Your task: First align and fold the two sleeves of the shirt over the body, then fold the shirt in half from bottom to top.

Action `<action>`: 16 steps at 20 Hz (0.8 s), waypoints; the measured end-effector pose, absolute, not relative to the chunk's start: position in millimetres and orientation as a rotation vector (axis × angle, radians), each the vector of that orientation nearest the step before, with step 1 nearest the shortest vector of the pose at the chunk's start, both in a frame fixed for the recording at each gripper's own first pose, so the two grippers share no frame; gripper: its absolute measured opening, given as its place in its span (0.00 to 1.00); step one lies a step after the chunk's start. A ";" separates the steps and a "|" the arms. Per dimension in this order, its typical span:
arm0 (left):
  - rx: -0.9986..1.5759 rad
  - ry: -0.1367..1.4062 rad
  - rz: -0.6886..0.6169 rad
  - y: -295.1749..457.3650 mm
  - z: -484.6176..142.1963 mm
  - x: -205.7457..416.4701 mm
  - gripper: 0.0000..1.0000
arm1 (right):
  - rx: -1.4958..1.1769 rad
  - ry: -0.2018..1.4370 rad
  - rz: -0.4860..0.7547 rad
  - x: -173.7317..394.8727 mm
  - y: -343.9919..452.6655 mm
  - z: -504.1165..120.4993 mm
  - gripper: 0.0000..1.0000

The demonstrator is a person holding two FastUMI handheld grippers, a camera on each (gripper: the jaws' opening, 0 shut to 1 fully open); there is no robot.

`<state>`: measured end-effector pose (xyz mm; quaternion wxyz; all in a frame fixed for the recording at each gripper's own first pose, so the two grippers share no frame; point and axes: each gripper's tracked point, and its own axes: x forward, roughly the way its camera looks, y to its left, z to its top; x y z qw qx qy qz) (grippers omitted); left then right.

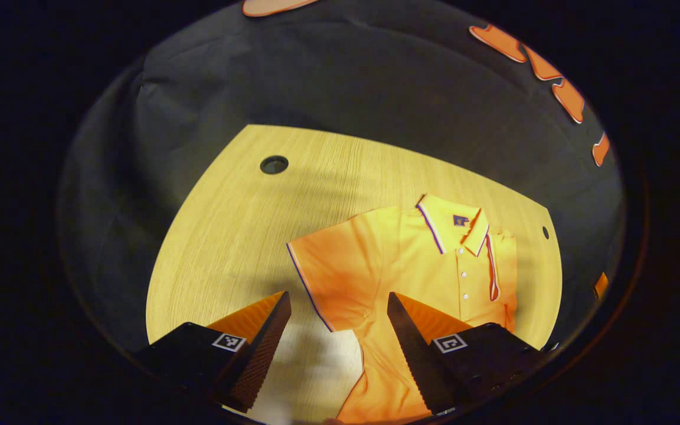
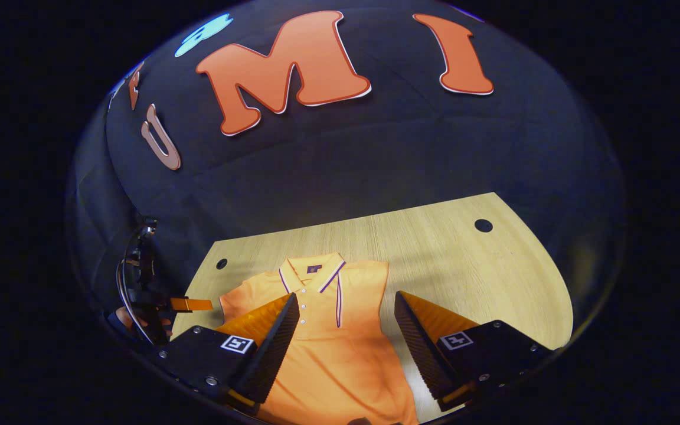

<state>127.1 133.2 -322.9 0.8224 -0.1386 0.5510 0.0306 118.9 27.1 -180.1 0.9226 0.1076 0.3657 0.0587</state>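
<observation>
in the left gripper view i see my left gripper (image 1: 339, 313) at the bottom of the frame, jaws spread wide and holding nothing. beyond them an orange polo shirt (image 1: 411, 265) lies flat on a light wooden table (image 1: 239, 224), right of centre in the frame. its collar (image 1: 452, 227) points to the upper right, one sleeve (image 1: 331, 277) spreads out flat toward the left, and the other is folded over the body. in the right gripper view my right gripper (image 2: 346, 321) hovers at the bottom centre, jaws spread, gripping nothing, with the shirt between and beyond the fingers. the other gripper sits at the lower left edge.
</observation>
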 end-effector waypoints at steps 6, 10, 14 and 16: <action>-0.316 1.360 0.091 133.4 -381.6 138.0 0.99 | 0.191 0.692 0.080 90.8 15.7 -163.6 0.99; -0.321 1.456 0.106 138.2 -406.2 142.1 0.98 | 0.186 0.653 0.048 75.1 8.2 -155.0 0.98; -0.316 1.480 0.137 147.8 -416.3 151.2 0.96 | 0.214 0.662 0.032 57.8 3.3 -156.7 0.99; -0.309 1.502 0.149 151.9 -417.8 152.5 0.96 | 0.204 0.651 0.023 53.9 -1.7 -157.1 0.98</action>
